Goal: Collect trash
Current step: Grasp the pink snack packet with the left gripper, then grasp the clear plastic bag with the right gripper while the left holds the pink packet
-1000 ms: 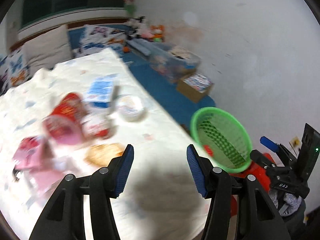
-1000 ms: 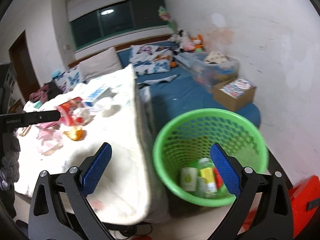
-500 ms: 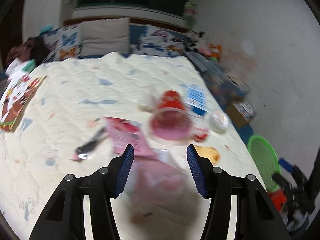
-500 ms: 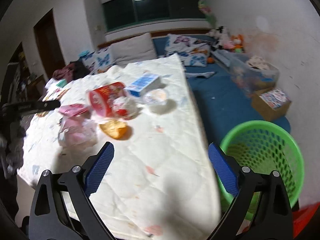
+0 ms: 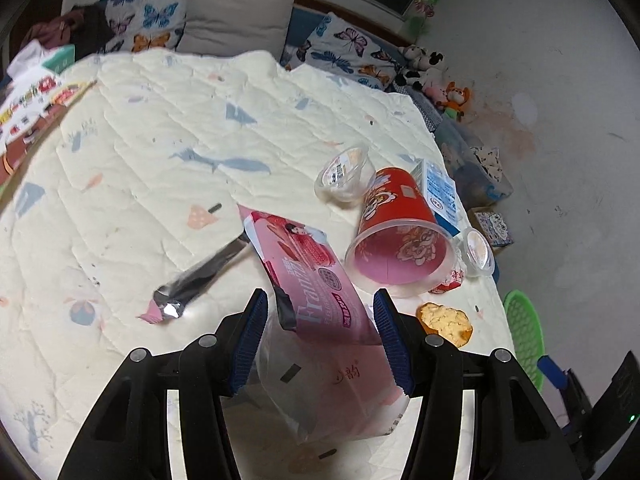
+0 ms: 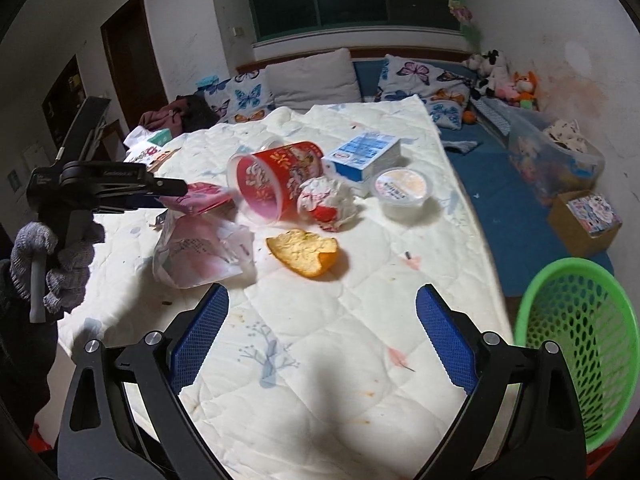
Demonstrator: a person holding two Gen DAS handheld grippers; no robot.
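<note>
Trash lies on a quilted bed (image 5: 160, 128). A pink snack wrapper (image 5: 308, 276) rests on a clear plastic bag (image 5: 328, 392), both between the open fingers of my left gripper (image 5: 320, 340). Beyond lie a tipped red cup (image 5: 396, 232), a clear cup (image 5: 344, 174), a blue carton (image 5: 440, 192), orange peel (image 5: 444, 320) and a dark wrapper (image 5: 196, 280). My right gripper (image 6: 322, 344) is open and empty over bare quilt, short of the orange peel (image 6: 304, 254). The green basket (image 6: 580, 336) stands to its right off the bed. The left gripper (image 6: 160, 192) shows over the pink wrapper (image 6: 200, 196).
A crumpled red-white wrapper (image 6: 328, 200), a sealed white tub (image 6: 402, 190) and the blue carton (image 6: 364, 154) lie behind the peel. Pillows (image 6: 312, 76) line the headboard. Boxes (image 6: 584, 216) and a clear bin (image 6: 560, 156) sit on the blue floor mat.
Both grippers swung left from the green basket toward the bed. The left one closed in over the pink wrapper and bag. The right one now faces the peel.
</note>
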